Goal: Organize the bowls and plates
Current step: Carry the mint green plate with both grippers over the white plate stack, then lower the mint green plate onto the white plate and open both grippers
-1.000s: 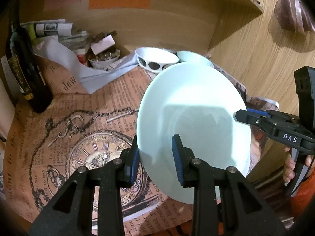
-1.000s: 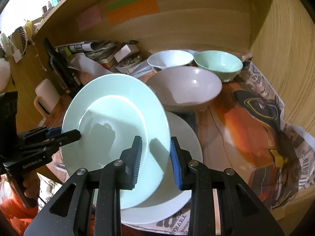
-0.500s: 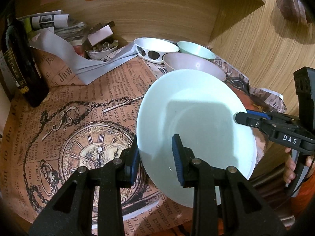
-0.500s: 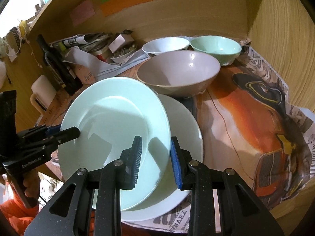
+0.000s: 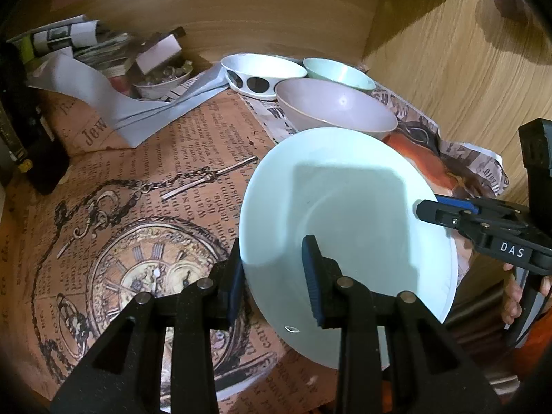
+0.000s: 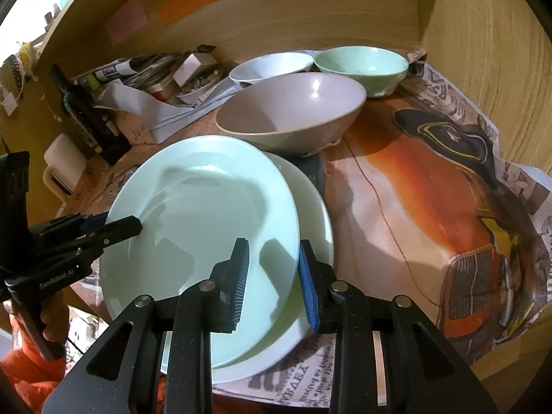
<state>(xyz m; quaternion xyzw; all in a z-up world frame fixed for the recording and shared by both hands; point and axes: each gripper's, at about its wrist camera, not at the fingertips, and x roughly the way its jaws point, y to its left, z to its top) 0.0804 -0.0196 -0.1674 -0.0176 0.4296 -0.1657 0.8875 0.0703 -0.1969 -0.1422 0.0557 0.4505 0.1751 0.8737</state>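
A pale green plate (image 5: 345,220) (image 6: 207,214) hangs tilted between both grippers. My left gripper (image 5: 272,276) (image 6: 120,227) is shut on its left rim, one pad under and one on top. My right gripper (image 6: 272,276) (image 5: 427,210) is shut on the opposite rim. Just beneath it a white plate (image 6: 314,207) lies on the printed paper. Behind stand a mauve bowl (image 6: 293,110) (image 5: 338,110), a green bowl (image 6: 362,65) (image 5: 338,72) and a white bowl with black dots (image 5: 262,72) (image 6: 272,65).
A dark bottle (image 6: 86,117) and a heap of papers (image 5: 86,45) with a small filled dish (image 5: 162,79) crowd the back left. Wooden walls (image 6: 483,51) close the back and right. Newspaper-print sheets (image 5: 138,207) cover the surface. A hand in an orange sleeve (image 6: 31,355) holds the left gripper.
Both grippers have sunk with the green plate, which now hangs lower and flatter over the white plate. The mauve bowl has come into full view behind it.
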